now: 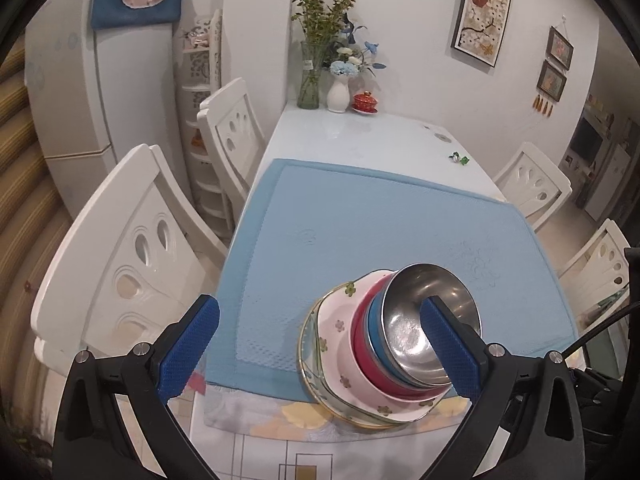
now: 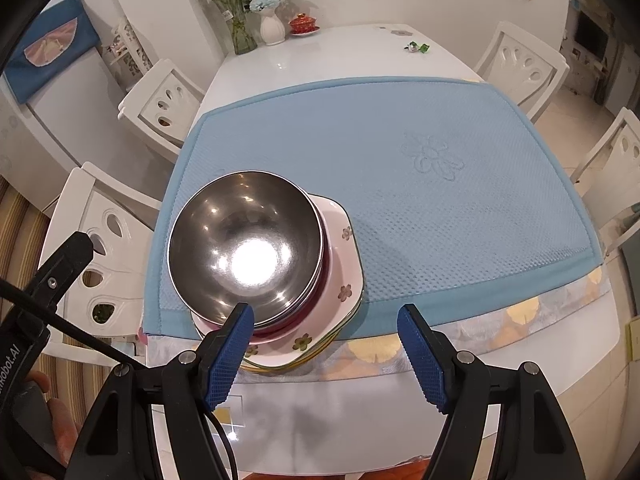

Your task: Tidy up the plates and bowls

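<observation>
Dimpled blue mat under shiny steel bowl stack; both tongs spread, empty.

Left black plastic gripper: bumpy blue finger pads, round silver screws. Right black plastic gripper: same blue pads, thin black cable, white letters.

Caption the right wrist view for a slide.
Open right gripper beside a steel bowl nested atop stacked bowls and floral plates on a blue mat.
</observation>
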Demonstrator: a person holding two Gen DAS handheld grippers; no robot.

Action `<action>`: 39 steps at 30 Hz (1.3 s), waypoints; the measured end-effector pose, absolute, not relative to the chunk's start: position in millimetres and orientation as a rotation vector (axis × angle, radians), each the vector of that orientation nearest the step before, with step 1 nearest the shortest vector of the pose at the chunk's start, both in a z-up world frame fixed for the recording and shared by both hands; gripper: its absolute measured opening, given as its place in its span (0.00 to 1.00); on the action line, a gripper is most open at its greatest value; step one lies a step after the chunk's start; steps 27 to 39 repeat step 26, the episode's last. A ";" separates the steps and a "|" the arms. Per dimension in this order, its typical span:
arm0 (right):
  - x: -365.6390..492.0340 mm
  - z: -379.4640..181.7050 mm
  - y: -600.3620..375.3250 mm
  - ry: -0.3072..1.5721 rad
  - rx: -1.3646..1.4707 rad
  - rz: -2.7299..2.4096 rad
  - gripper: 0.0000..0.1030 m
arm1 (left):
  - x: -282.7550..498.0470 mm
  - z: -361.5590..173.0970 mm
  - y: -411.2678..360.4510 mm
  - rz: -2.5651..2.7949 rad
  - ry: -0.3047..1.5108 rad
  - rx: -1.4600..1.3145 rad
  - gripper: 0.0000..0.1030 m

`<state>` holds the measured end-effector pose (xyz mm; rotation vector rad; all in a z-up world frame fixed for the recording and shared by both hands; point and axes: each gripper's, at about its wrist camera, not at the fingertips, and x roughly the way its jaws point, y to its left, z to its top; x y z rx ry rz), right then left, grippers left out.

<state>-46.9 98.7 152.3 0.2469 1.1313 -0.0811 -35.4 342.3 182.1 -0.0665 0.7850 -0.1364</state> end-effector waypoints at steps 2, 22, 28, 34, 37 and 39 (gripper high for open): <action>-46.6 152.5 98.8 1.133 0.234 -0.075 0.70 | -37.3 183.6 342.3 -0.118 0.780 -0.063 0.98; -34.7 164.4 56.9 1.123 0.163 0.007 0.70 | -41.0 195.1 297.9 -0.035 0.789 -0.111 0.98; -31.9 164.6 46.2 1.127 0.157 0.024 0.70 | -44.2 197.6 288.9 0.024 0.758 -0.078 0.98; -31.9 164.6 46.2 1.127 0.157 0.024 0.70 | -44.2 197.6 288.9 0.024 0.758 -0.078 0.98; -31.9 164.6 46.2 1.127 0.157 0.024 0.70 | -44.2 197.6 288.9 0.024 0.758 -0.078 0.98; -31.9 164.6 46.2 1.127 0.157 0.024 0.70 | -44.2 197.6 288.9 0.024 0.758 -0.078 0.98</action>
